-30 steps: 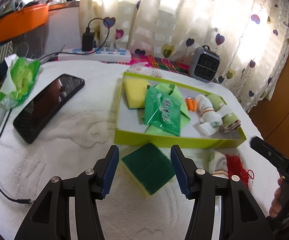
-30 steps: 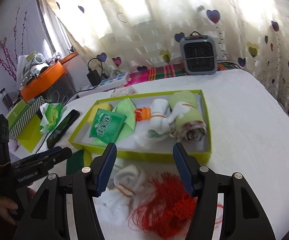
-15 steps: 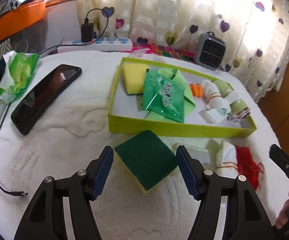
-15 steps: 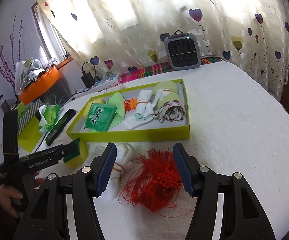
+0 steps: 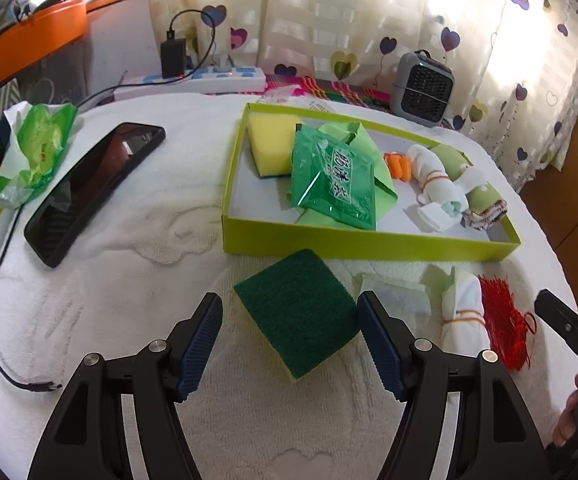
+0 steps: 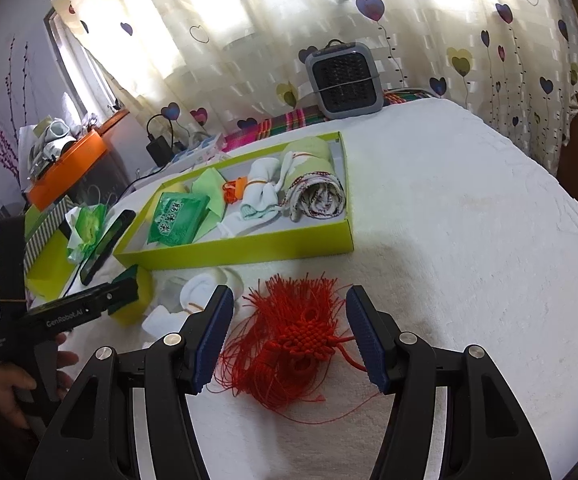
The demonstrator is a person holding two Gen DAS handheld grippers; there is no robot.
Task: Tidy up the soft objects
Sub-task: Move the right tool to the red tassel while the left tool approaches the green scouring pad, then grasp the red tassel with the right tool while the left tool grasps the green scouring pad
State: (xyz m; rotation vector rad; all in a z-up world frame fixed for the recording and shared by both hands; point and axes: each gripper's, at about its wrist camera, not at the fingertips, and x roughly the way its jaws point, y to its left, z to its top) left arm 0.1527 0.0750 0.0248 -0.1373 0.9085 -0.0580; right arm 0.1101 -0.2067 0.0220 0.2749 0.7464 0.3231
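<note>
A green-topped sponge lies on the white towel between the open fingers of my left gripper. A red knotted tassel lies between the open fingers of my right gripper. A rolled white sock and a flat white packet lie between the sponge and the tassel. The lime-green tray behind them holds a yellow sponge, a green packet, white socks and a rolled cloth.
A black phone with a cable and a green tissue pack lie left of the tray. A grey fan heater and a power strip stand at the back by the curtain. The table drops off at the right.
Both grippers have pulled back and risen a little. The sponge now sits fully between the left fingers and the tassel between the right fingers. Both stay open.
</note>
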